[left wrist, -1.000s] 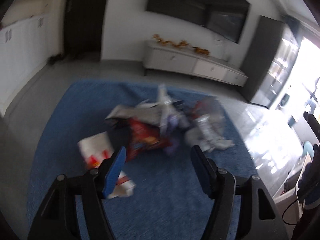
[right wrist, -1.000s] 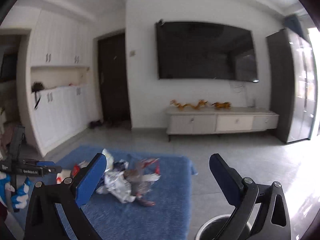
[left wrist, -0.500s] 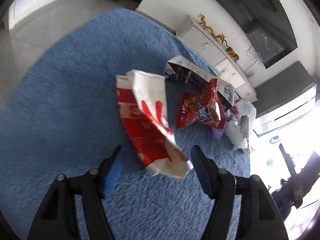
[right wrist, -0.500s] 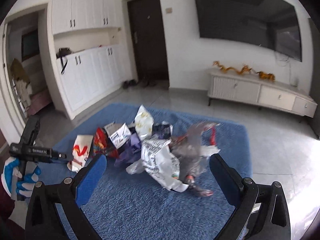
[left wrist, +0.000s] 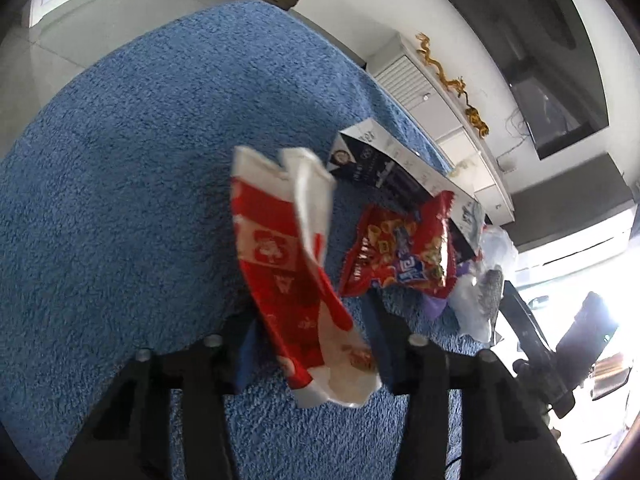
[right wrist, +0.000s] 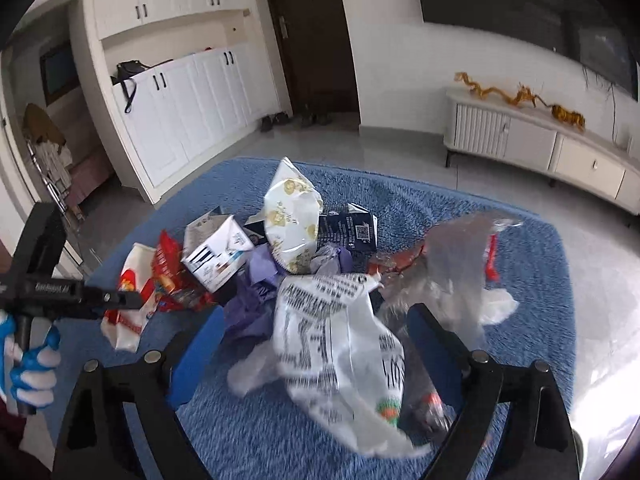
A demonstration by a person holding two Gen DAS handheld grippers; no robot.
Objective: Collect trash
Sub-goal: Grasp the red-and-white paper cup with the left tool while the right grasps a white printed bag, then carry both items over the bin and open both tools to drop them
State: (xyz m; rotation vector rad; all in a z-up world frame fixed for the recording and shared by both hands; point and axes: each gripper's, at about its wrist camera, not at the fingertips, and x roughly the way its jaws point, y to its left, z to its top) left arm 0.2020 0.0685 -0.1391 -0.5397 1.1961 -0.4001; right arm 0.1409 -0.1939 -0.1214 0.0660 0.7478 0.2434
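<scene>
Your left gripper (left wrist: pixel 316 344) has its two blue-padded fingers (left wrist: pixel 245 354) partly apart, one on each side of the lower end of a red-and-white paper snack bag (left wrist: pixel 288 264). The pads stand just beside the bag, but it hides the inner faces, so you cannot tell whether they actually pinch it. The bag's torn white mouth points away from you, and the whole bag looks blurred.

Just beyond it to the right lies one red foil chip packet (left wrist: pixel 400 256), then one flat dark blue-and-white printed carton (left wrist: pixel 384 168), with a clear crumpled plastic bag (left wrist: pixel 480 300) at the far right. All rest on the blue shaggy rug (left wrist: pixel 120 200).

Your right gripper (right wrist: pixel 316 344) has its fingers (right wrist: pixel 200 344) spread wide with nothing held. Between them lies a white plastic bag with black print (right wrist: pixel 340 340); whether either finger touches it is unclear. Around it in the pile you can count one purple crumpled wrapper (right wrist: pixel 256 304), one white pouch with gold flowers (right wrist: pixel 294 216), one small white-and-blue carton (right wrist: pixel 216 252), one dark blue printed sheet (right wrist: pixel 352 228) and one clear film with red trim (right wrist: pixel 460 256). At the pile's left edge the red-and-white bag shows again, beside your gloved left hand (right wrist: pixel 28 364).
</scene>
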